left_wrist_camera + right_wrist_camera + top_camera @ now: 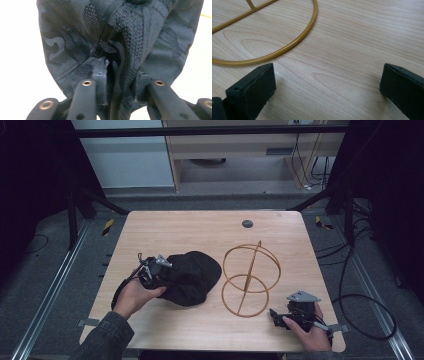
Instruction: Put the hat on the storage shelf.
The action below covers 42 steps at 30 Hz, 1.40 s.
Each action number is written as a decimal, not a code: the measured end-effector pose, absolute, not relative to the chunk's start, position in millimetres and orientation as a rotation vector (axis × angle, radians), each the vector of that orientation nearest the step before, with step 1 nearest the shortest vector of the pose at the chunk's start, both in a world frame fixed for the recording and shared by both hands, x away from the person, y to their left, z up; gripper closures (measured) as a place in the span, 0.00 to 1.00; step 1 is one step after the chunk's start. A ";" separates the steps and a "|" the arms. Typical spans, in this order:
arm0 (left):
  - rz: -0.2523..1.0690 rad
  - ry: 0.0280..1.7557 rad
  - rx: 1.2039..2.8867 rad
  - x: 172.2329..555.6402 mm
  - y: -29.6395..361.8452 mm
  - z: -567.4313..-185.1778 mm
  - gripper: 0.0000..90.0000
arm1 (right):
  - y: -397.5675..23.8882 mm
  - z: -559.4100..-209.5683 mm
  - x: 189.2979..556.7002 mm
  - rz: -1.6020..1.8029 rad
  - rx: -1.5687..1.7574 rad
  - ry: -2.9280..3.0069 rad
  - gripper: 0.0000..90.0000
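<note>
The black cap [192,277] lay left of centre on the wooden table [200,227], just beside the gold wire stand [248,279]. Risk, as judged: the hold took in little more than a fold of soft mesh, so a quick lift could let the fabric slide free, and a sideways swing could knock the light stand over. The left gripper [117,82] had its jaws nearly closed, pinching a bunched fold at the cap's rim. The right gripper [327,87] rested near the table's front right corner, jaws wide apart, holding nothing, the stand's lower ring just ahead.
</note>
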<state>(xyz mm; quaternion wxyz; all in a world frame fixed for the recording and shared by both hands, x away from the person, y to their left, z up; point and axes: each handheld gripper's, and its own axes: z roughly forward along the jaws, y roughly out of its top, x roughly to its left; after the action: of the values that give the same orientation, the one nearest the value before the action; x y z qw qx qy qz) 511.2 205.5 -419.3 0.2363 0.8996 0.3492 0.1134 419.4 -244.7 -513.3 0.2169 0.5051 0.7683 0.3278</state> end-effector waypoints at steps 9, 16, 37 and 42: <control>0.257 0.974 2.462 513.2 208.8 -417.4 0.96 | -244.7 -513.3 419.4 0.908 1.399 2.128 0.01; 0.195 0.953 2.476 511.9 212.4 -407.7 0.97 | -244.8 -513.3 419.5 0.908 1.399 2.129 0.01; 0.263 0.914 2.354 497.6 222.9 -353.6 0.97 | -244.6 -513.3 419.4 0.909 1.401 2.128 0.01; 0.322 0.913 2.320 490.7 233.0 -333.2 0.97 | -244.7 -513.3 419.5 0.909 1.399 2.129 0.01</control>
<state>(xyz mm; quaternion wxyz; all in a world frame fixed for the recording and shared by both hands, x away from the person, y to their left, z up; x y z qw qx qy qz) 490.7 233.0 -333.2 0.3087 0.8779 0.3453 0.1218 419.5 -244.7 -513.3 0.2168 0.5049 0.7684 0.3280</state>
